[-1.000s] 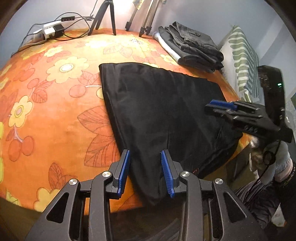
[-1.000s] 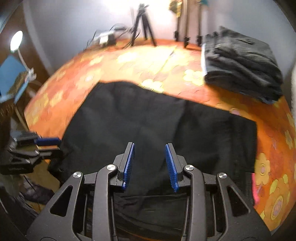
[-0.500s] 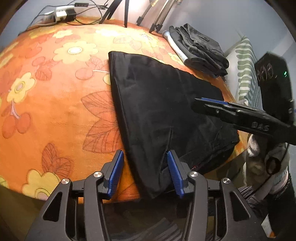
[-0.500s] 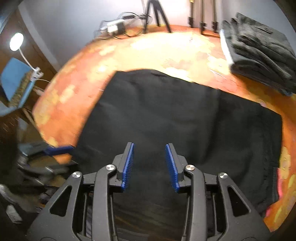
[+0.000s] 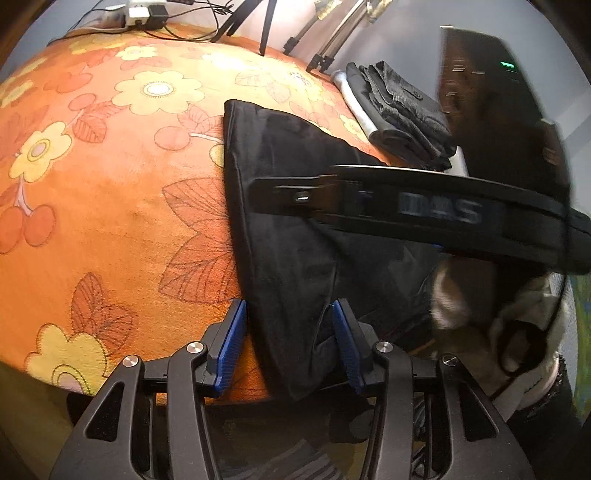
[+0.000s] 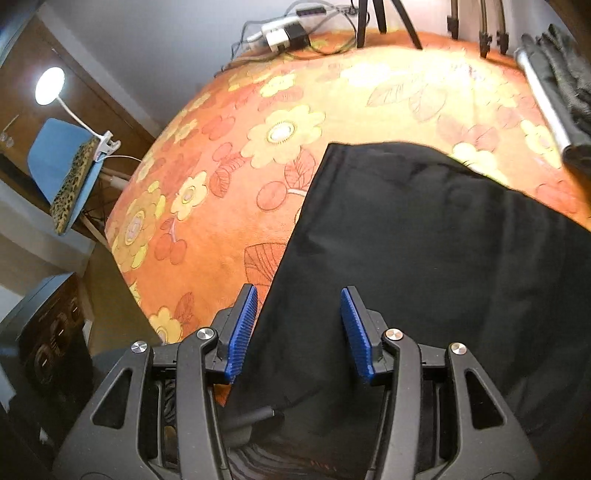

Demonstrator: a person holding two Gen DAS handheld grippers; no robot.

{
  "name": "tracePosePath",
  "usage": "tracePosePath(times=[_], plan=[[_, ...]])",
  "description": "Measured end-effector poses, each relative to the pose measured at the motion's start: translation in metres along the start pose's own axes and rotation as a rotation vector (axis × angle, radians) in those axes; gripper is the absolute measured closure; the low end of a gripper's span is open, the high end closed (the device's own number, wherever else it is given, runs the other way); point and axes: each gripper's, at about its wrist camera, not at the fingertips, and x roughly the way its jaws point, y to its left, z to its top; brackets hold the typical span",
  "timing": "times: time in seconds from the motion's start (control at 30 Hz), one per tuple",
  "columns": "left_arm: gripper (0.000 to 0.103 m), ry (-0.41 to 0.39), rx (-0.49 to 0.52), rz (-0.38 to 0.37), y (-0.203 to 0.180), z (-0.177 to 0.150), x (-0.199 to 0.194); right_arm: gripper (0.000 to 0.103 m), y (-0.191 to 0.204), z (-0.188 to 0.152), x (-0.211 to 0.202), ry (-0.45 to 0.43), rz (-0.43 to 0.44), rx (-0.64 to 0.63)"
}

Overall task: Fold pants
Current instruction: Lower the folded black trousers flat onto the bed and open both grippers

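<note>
1. Left wrist view: the left tongs (image 5: 290, 341) sit at the bottom middle of the frame, and their jaws are closing from a wide gap. The near corner of the black pants (image 5: 295, 229) hangs between the blue pads (image 5: 231, 347), which do not press on it.
2. Right wrist view: the right tongs (image 6: 299, 330) are low in the frame with their jaws opening. The left edge of the pants (image 6: 424, 240) runs up between the blue pads (image 6: 242, 330), with no grip on the cloth.
3. In the left wrist view, the right tongs (image 5: 280, 192) reach in from the right as a blurred black bar over the pants.
4. The pants lie flat on the table, on an orange flowered cloth (image 5: 110, 166). They fill the middle of the left view, and their near edge drapes over the table's front.
5. A folded dark stack of clothes (image 5: 402, 114) rests at the upper right, apart from the pants.
6. Tripod legs (image 5: 258, 26) and a power strip with cables (image 5: 142, 11) stand along the top edge.
7. At the left of the right view are a blue chair (image 6: 55, 155) and a lit clip lamp (image 6: 50, 85).
</note>
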Motion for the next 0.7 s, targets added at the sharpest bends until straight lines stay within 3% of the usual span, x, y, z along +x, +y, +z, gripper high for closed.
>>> tracePosePath(times=[0.17,0.3,0.4,0.63,0.7], plan=[[0.06,-0.008,-0.022,-0.038,-0.001,0.0,0.001,0.053,0.002,0.01,0.017,0.027,-0.029,0.03],[0.071,-0.029,-0.005,-0.052,-0.007,0.002,-0.002,0.053,0.009,0.014,0.02,0.029,-0.049,0.02],[0.073,-0.048,0.01,-0.057,-0.01,0.002,-0.006,0.053,0.013,0.016,0.022,0.036,-0.064,0.002],[0.073,-0.063,0.063,-0.012,-0.021,-0.001,-0.005,0.054,0.019,0.017,0.026,0.052,-0.113,-0.05],[0.073,-0.057,0.063,0.001,-0.023,-0.003,-0.003,0.061,0.021,0.016,0.026,0.05,-0.144,-0.067]])
